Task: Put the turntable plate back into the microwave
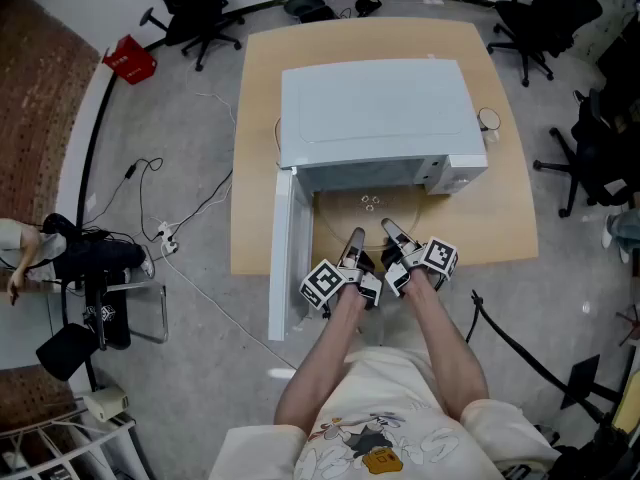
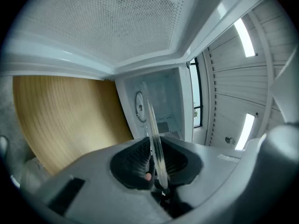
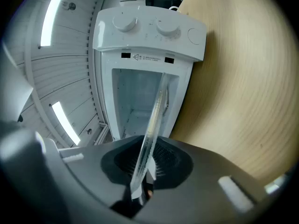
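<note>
Head view: white microwave (image 1: pixel 375 118), centre frame, on a wooden table (image 1: pixel 505 208), its door (image 1: pixel 283 253) swung open at lower left. Left gripper (image 1: pixel 356 240) and right gripper (image 1: pixel 392 231) each clamp the rim of the glass turntable plate (image 3: pixel 154 120), which is held before the cavity. Right gripper view: the panel labels (image 3: pixel 145 57) are too small to read.

I count one microwave (image 1: pixel 375 118), one turntable plate (image 3: pixel 153 125), one counter (image 1: pixel 258 168), and two grippers: left gripper (image 1: pixel 356 236), right gripper (image 1: pixel 389 228).
</note>
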The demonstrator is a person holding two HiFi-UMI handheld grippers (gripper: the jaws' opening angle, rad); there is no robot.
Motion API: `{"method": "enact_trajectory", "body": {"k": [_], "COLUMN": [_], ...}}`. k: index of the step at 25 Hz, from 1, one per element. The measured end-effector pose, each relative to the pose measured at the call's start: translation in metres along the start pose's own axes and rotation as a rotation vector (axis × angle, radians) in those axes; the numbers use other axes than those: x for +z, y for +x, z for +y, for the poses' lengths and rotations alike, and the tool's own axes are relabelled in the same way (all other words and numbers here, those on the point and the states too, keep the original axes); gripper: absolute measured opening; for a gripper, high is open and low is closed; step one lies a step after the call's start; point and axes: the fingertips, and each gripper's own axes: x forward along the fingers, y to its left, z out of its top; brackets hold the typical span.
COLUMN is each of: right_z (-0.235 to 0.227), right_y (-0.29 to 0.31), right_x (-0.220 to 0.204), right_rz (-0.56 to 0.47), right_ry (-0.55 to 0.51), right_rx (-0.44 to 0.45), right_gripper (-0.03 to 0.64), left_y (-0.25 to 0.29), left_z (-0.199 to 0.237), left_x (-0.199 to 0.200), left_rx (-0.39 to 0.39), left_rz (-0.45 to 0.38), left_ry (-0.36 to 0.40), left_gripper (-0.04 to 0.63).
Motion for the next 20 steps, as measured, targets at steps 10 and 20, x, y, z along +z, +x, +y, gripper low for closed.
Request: {"method": "enact_trajectory", "body": {"k": [10,20], "right_z": [0.019,0.032], "right_y": [-0.007,-0.016], "right_x": [-0.003,-0.004], "right_rz": [-0.004,-0.001], "right_ry": [-0.033,-0.099], "right_rx": [0.015,0.036], "right_gripper": [0.06,0.067], "left_y": [-0.009,-0.014], "left_z": [-0.009,-0.021], "left_x": [-0.005,-0.01], "left_rx": [-0.027,-0.055], "left_rz": [-0.001,0.004], "left_ry": [-0.005,0.002], "left_gripper": [0.043,0.044]}}
